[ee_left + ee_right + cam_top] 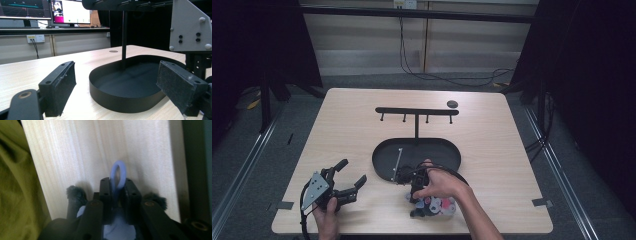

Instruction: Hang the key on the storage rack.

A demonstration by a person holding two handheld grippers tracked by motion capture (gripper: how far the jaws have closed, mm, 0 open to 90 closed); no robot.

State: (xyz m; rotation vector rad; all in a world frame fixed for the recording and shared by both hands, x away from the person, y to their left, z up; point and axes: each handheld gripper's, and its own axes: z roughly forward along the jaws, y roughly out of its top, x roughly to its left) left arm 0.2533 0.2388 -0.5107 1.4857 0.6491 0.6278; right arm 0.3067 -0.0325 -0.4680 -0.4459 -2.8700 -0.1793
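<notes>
Pale-blue plastic, a small ring (118, 173), stands up between the jaws of the right gripper (118, 185) in the right gripper view. The jaws are closed on it, pinching its lower part, and the loop rises past the jaw tips with its long axis running straight out along them. More of the same blue shows below the jaws, blurred; it may be the body the ring belongs to, but the view is too soft to say. Dark fuzzy tufts sit at either side of the jaws.

From the high view, the right gripper (418, 186) is under the person's right hand (443, 184) at the near edge of the black oval tray (384, 155), just above a small heap of pink, white and pale items (439, 205) on the tabletop (347, 125). Beyond the tray's far side, a thin post rises from the tray to a black crossbar with four pegs (417, 111). So the pegs lie ahead of and above the held ring, across the tray, and the right hand is plainly the nearer one to them. If the ring is meant for a peg, its opening would need to face the peg tip.

The left gripper (347, 182) rests apart at the near left of the tabletop with its jaws wide open and nothing between them; its own view looks across at the tray wall (117, 96) and post
</notes>
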